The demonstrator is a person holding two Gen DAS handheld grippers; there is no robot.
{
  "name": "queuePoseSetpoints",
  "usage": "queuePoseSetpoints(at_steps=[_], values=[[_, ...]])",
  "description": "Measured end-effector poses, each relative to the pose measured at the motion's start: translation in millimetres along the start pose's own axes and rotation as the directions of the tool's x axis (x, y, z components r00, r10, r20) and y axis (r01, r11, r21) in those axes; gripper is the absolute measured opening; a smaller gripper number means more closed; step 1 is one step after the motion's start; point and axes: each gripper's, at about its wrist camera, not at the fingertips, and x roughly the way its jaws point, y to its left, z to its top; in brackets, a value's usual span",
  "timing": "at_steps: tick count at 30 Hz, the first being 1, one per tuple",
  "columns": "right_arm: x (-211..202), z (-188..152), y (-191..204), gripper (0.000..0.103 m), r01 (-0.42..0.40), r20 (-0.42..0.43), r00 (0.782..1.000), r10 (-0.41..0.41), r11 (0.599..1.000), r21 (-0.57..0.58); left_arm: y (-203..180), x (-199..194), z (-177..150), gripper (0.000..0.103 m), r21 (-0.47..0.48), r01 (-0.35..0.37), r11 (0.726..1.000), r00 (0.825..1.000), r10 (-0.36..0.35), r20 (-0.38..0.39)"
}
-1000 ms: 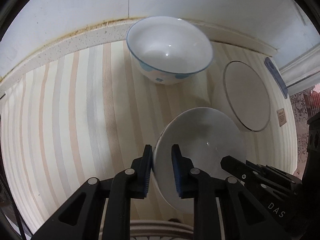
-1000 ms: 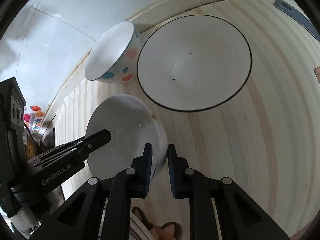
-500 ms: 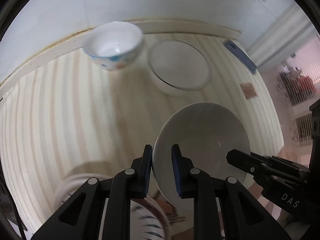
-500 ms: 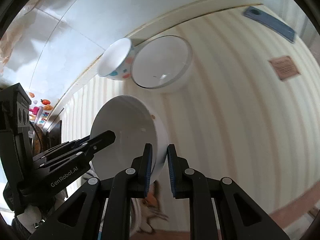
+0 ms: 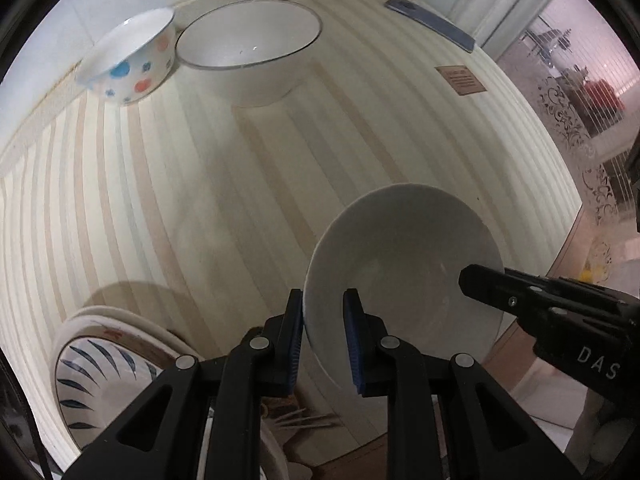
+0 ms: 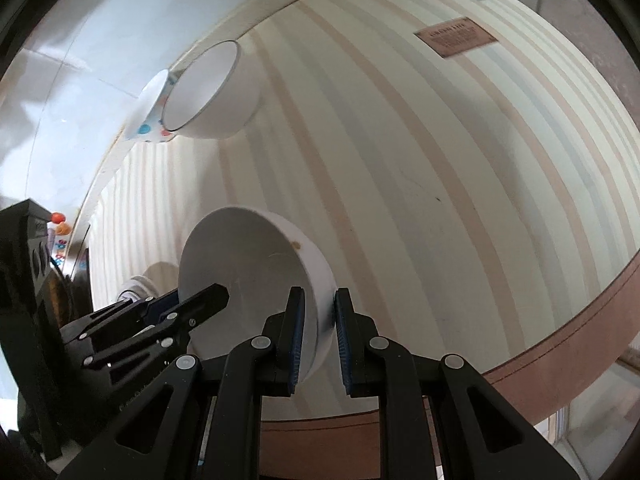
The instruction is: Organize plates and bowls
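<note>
Both grippers hold one plain white bowl by opposite sides of its rim, above the near edge of the striped table. My left gripper is shut on its left rim. My right gripper is shut on its right rim, and the bowl shows tilted there. A large white bowl with a dark rim and a spotted bowl stand side by side at the far wall. A stack of plates with blue leaf marks lies at the near left.
The striped table ends in a brown front edge. A blue phone and a small brown label lie at the far right. The white wall runs behind the bowls.
Both grippers have drawn the white bowl back from the two far bowls toward the near table edge. The plate stack has come into the left wrist view.
</note>
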Motion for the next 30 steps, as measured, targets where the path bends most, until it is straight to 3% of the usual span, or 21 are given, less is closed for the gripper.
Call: queuePoseSetpoints(at_steps=[12, 14, 17, 18, 19, 20, 21, 26, 30], values=[[0, -2, -6, 0.017, -0.002, -0.024, 1.0, 0.002, 1.0, 0.018, 2, -1, 5, 0.017, 0.011, 0.004, 1.0, 1.0, -0.004, -0.03], [-3, 2, -9, 0.017, -0.013, -0.05, 0.999, 0.015, 0.999, 0.042, 8, -12, 9, 0.018, -0.009, 0.021, 1.0, 0.999, -0.021, -0.036], [-24, 12, -15, 0.02, -0.056, -0.035, 0.998, 0.058, 0.995, 0.081, 29, -50, 20, 0.019, -0.049, 0.043, 0.998, 0.999, -0.041, 0.028], [-34, 18, -16, 0.023, -0.064, -0.017, 0.998, 0.066, 0.994, 0.089, 40, -65, 30, 0.022, -0.074, 0.056, 0.996, 0.997, -0.051, 0.06], [-44, 26, -15, 0.033, -0.077, 0.002, 0.997, 0.077, 0.993, 0.095, 47, -71, 37, 0.033, -0.09, 0.063, 0.994, 0.996, -0.056, 0.075], [-53, 35, -15, 0.041, -0.101, 0.024, 0.995, 0.099, 0.99, 0.102, 58, -78, 47, 0.037, -0.116, 0.075, 0.99, 0.994, -0.065, 0.09], [-59, 43, -13, 0.044, -0.12, 0.043, 0.992, 0.116, 0.987, 0.108, 71, -82, 59, 0.043, -0.153, 0.092, 0.984, 0.991, -0.076, 0.109], [-57, 109, 5, 0.046, -0.19, 0.12, 0.977, 0.179, 0.978, 0.09, 118, -64, 113, 0.043, -0.281, 0.115, 0.953, 0.988, -0.08, 0.133], [-7, 160, 18, 0.046, -0.283, 0.08, 0.958, 0.274, 0.945, 0.162, 135, -26, 145, 0.043, -0.301, 0.117, 0.947, 0.992, -0.098, 0.078]])
